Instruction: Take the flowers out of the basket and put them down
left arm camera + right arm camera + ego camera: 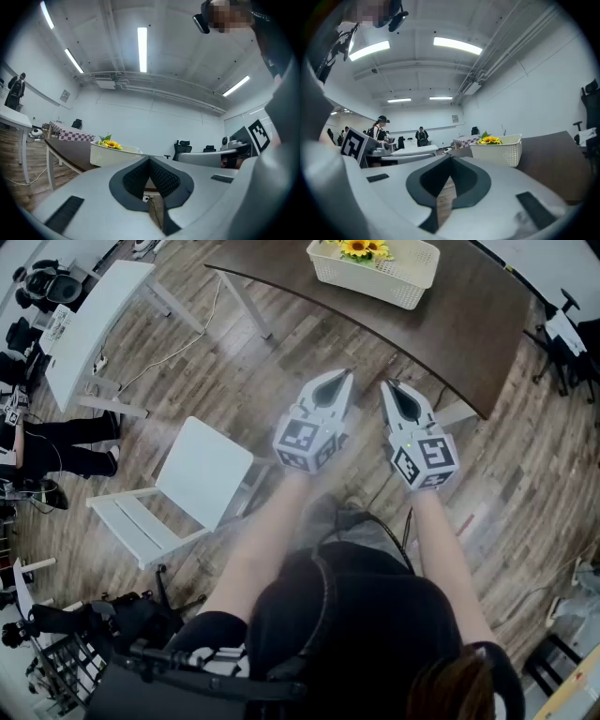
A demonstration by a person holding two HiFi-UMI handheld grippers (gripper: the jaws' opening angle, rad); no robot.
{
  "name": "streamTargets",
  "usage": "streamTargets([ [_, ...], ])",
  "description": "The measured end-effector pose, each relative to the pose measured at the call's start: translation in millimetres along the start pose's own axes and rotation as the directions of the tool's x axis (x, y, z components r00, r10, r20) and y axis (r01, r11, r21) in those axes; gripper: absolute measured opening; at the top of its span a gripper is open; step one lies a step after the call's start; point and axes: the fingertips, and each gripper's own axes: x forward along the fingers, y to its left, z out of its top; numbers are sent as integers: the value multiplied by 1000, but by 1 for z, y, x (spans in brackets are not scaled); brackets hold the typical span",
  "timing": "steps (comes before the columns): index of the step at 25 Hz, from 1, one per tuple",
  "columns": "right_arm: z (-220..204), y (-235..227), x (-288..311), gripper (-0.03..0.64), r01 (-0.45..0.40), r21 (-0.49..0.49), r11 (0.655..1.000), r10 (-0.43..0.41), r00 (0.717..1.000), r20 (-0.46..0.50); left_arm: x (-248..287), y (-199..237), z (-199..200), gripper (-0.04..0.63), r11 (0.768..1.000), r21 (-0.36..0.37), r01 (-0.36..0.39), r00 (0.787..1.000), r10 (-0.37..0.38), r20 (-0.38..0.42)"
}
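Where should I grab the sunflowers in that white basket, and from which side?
Probably the stems just under the sunflowers, coming from above: the basket is open-topped with tall walls, and just the blooms and a leaf show above its rim. The stems themselves are hidden.

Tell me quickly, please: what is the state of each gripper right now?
Left gripper: closed, nothing between its jaws.
Right gripper: closed, nothing between its jaws.
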Motion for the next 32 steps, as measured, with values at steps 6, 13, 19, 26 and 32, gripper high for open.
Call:
streamTargets([
  [6, -5, 3, -2, 0, -23, 16, 1000, 23, 1000, -4, 0, -5, -4, 12, 1000, 13, 5, 1000, -5, 6],
  [13, -7, 4, -1, 0, -47, 3, 999, 47, 999, -13, 4, -9, -4, 12, 1000, 26, -3, 1000, 2, 14],
  [19, 0, -6, 7, 0, -54, 0, 999, 54, 999, 0, 17, -2, -3, 12, 999, 34, -4, 1000, 3, 22],
  [26, 5, -28, 43, 0, -50, -12, 999, 50, 999, -8, 55, 23, 7, 12, 999, 42, 2, 999, -4, 34],
  [32, 6, -50, 83, 0, -41, -3, 999, 41, 999, -18, 90, 50, 13, 12, 999, 43, 22, 999, -23, 35],
])
